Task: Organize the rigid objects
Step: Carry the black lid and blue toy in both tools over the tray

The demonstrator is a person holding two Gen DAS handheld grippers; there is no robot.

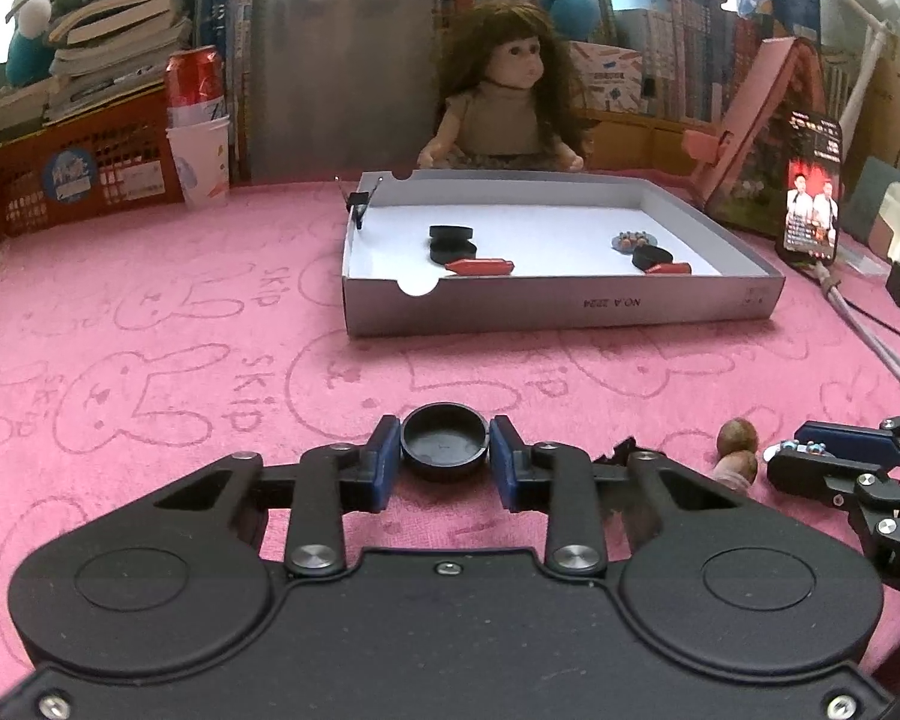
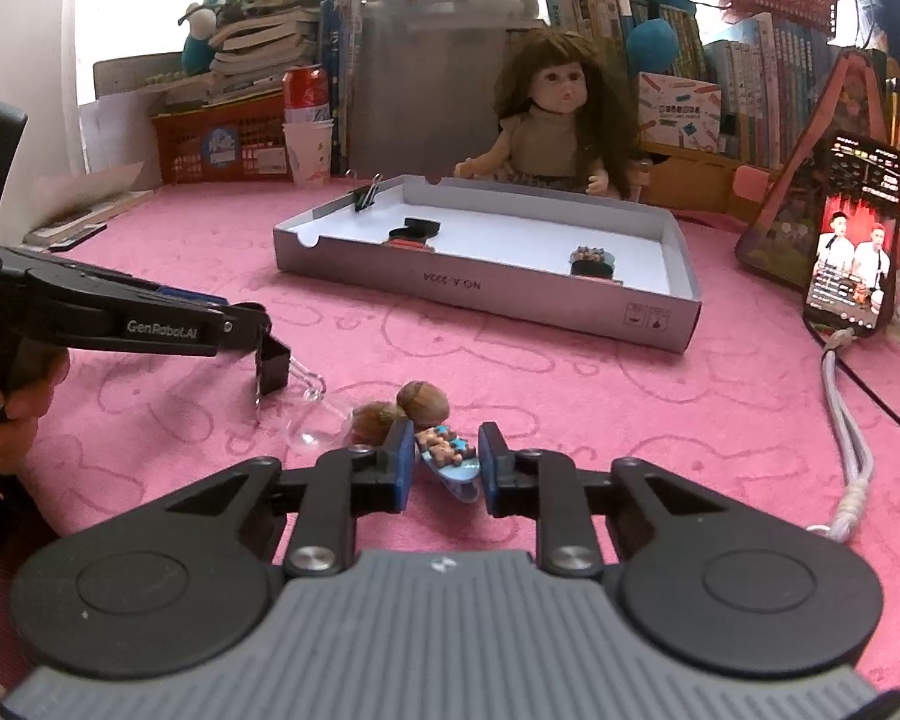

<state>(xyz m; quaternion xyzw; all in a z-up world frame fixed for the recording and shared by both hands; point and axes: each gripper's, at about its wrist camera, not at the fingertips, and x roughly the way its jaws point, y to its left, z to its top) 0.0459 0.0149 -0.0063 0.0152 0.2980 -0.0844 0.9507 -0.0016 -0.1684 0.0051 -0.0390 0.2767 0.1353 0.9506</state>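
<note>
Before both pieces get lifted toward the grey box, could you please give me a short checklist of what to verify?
1. Left hand-held gripper closed on the black round cap: ok, both pads touch its sides.
2. Right hand-held gripper closed on the blue decorated clip: ok, though the clip sits tilted between the pads.
3. Two brown nuts clear of the right pads: not ok, one lies against the left pad.
4. Free floor in the grey box: ok, bare white between the two groups inside.
5. Charging cable clear of the path: ok, it lies off to the right.
</note>
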